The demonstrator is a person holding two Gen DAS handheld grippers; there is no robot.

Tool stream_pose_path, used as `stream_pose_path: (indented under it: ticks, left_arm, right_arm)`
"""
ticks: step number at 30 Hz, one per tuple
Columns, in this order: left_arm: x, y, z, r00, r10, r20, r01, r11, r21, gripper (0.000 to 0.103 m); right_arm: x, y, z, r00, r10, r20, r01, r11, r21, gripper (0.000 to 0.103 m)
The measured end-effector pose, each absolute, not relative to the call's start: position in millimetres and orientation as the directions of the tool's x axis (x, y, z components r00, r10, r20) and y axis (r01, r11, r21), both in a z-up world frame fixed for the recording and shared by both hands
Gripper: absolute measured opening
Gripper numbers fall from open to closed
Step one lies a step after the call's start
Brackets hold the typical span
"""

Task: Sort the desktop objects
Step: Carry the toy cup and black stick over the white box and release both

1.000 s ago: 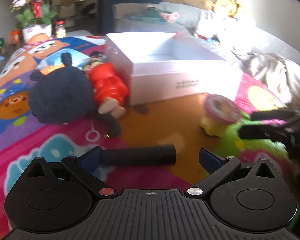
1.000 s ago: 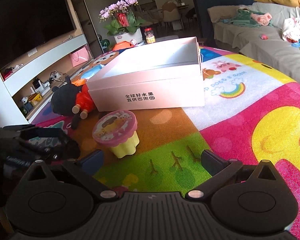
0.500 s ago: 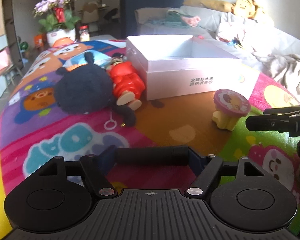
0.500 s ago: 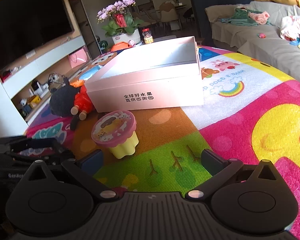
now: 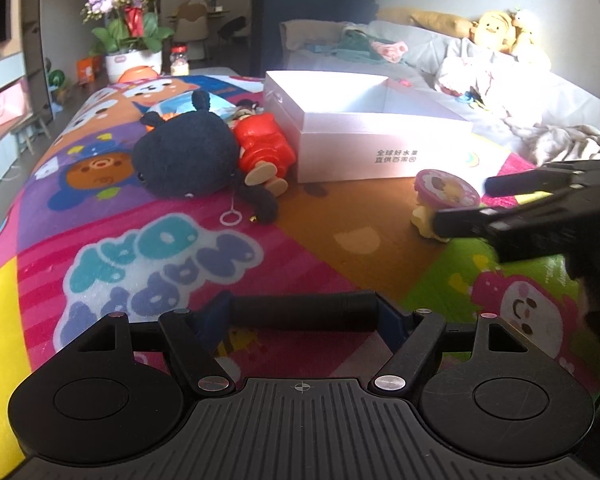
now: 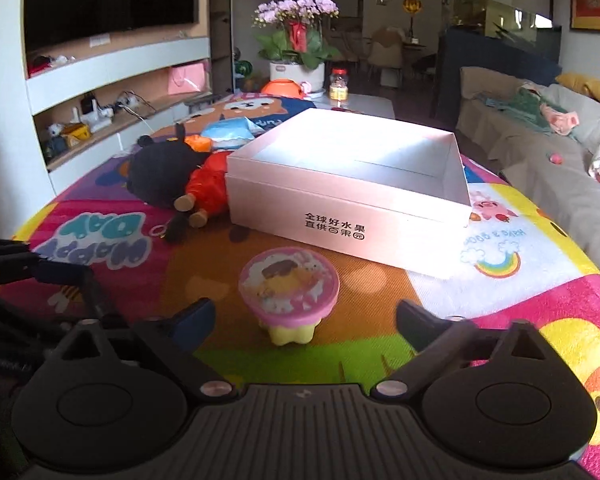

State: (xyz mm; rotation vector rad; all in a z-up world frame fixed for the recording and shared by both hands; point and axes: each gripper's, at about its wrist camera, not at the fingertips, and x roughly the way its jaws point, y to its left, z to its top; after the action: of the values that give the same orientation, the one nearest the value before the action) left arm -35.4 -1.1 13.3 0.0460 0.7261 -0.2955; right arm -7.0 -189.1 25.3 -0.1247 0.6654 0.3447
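My left gripper [image 5: 300,314] is shut on a black cylinder [image 5: 304,309], held crosswise above the colourful mat. My right gripper [image 6: 300,314] is open, its fingers either side of a pink-lidded yellow cup [image 6: 288,294], not touching it. The cup also shows in the left wrist view [image 5: 446,196], with the right gripper's fingers [image 5: 460,224] reaching it from the right. An open white box [image 6: 352,188], empty inside, stands behind the cup; it also shows in the left wrist view [image 5: 364,136]. A black plush [image 5: 186,156] and a red doll [image 5: 264,152] lie left of the box.
A blue packet [image 6: 230,134] lies behind the plush. A potted orchid [image 6: 296,46] and a jar [image 6: 339,88] stand at the table's far end. A sofa with clothes and toys [image 5: 480,72] runs along the right. A TV shelf [image 6: 112,92] is on the left.
My left gripper closed on the black cylinder and lifted back with it. My right gripper swung left so the pink-lidded cup now sits between its open fingers.
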Motion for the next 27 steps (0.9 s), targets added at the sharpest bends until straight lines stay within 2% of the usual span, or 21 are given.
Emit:
stream_pose_path:
  ticks: [2,4,5,14,21,23,25,27]
  left_arm:
    - [-37.1,-1.8,13.0,0.709,-0.253,-0.659,0.285,0.957,-0.061,0.08]
    - [-39.1,-2.7,12.1,0.71,-0.251,-0.658,0.286,0.957,-0.056,0.08]
    - [-39.7,-2.6,12.3,0.711,-0.248,-0.658,0.286,0.957,-0.052,0.08]
    - [-40.9,-2.0,37.6,0.745,-0.254,-0.616,0.3,0.954,-0.031,0.08]
    - [-7.0,-40.2,107.7,0.85,-0.326,-0.413,0.378,0.925,0.048,0.08]
    - [16.0,-58.0,122.5,0.865,-0.346,-0.363,0.395,0.916,0.067,0.08]
    - [44.9,-70.2,132.1,0.882,-0.347,-0.318,0.382,0.923,0.052,0.083]
    - [66.6,-69.0,137.5,0.884,-0.355,-0.305,0.373,0.928,0.001,0.099]
  right_arm:
    - [1.1,-184.6,24.3,0.716,0.274,-0.642,-0.354,0.935,0.005,0.08]
    - [6.6,-178.6,22.1,0.716,0.269,-0.644,-0.359,0.933,-0.009,0.07]
    - [8.6,-175.5,21.8,0.721,0.261,-0.642,-0.358,0.933,-0.022,0.057]
    - [-29.4,-184.9,57.9,0.745,0.306,-0.592,-0.448,0.888,-0.104,0.056]
    - [-46.6,-231.2,123.7,0.912,0.191,-0.364,-0.27,0.946,-0.181,0.056]
    - [-38.1,-240.2,133.6,0.932,0.148,-0.33,-0.216,0.96,-0.18,0.056]
    - [-25.1,-245.4,141.3,0.939,0.136,-0.317,-0.195,0.967,-0.163,0.056]
    - [-8.1,-247.1,147.8,0.94,0.139,-0.31,-0.188,0.973,-0.134,0.056]
